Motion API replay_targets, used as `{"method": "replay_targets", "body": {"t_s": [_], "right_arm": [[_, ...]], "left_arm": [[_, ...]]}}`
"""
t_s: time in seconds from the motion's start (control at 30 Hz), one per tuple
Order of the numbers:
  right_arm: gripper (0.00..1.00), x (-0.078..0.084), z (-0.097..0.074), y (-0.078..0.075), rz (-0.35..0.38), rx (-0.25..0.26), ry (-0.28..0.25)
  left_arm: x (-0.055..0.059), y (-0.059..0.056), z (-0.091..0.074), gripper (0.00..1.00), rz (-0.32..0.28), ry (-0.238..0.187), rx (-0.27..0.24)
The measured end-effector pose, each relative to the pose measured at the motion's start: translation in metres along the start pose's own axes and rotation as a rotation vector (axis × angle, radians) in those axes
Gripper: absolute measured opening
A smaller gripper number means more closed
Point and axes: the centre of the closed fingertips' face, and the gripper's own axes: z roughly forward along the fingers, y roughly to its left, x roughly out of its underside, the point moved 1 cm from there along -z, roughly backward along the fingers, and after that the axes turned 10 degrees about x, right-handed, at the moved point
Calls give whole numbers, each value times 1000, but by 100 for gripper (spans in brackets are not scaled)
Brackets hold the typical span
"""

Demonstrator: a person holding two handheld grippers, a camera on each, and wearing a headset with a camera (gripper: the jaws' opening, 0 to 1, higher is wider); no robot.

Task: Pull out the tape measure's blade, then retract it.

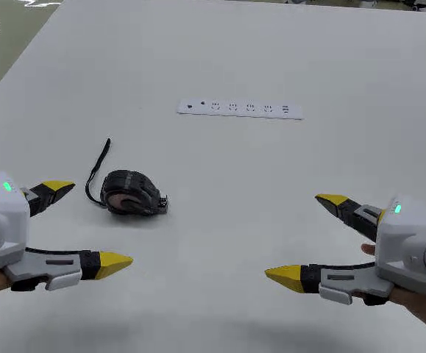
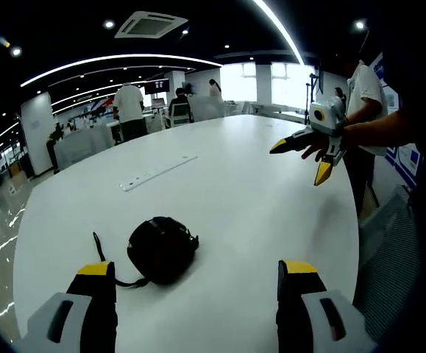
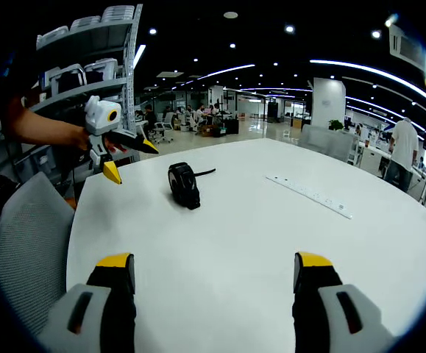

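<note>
Hovering wide open and empty, left gripper and right gripper flank the tape measure; it lies on the white table, nearer the left; best plan: left clamps case, right pinches blade tip squarely.

Bare table lay free between left gripper and right gripper, tape measure with strap sat near the left one, power strip farther off.

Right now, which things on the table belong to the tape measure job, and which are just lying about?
Job: tape measure, blade retracted; left gripper, open; right gripper, open.
Lying about: power strip, farther back on the white table.
</note>
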Motion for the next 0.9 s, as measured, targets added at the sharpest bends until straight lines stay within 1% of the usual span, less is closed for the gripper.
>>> {"method": "replay_targets", "body": {"t_s": [0.23,0.47,0.73,0.87,0.9], "right_arm": [[86,-5,13,3,-27,-48,-3],[83,-9,27,4,-52,-83,-4],[78,-14,42,6,-83,-128,-3],[75,-14,43,6,-85,-130,-3],[75,-16,48,7,-96,-141,-3]], "left_arm": [[-1,12,5,83,39,37,39],[-1,22,11,77,73,74,73],[2,31,22,71,111,118,114],[2,32,23,68,113,121,116],[3,35,25,67,122,135,126]]}}
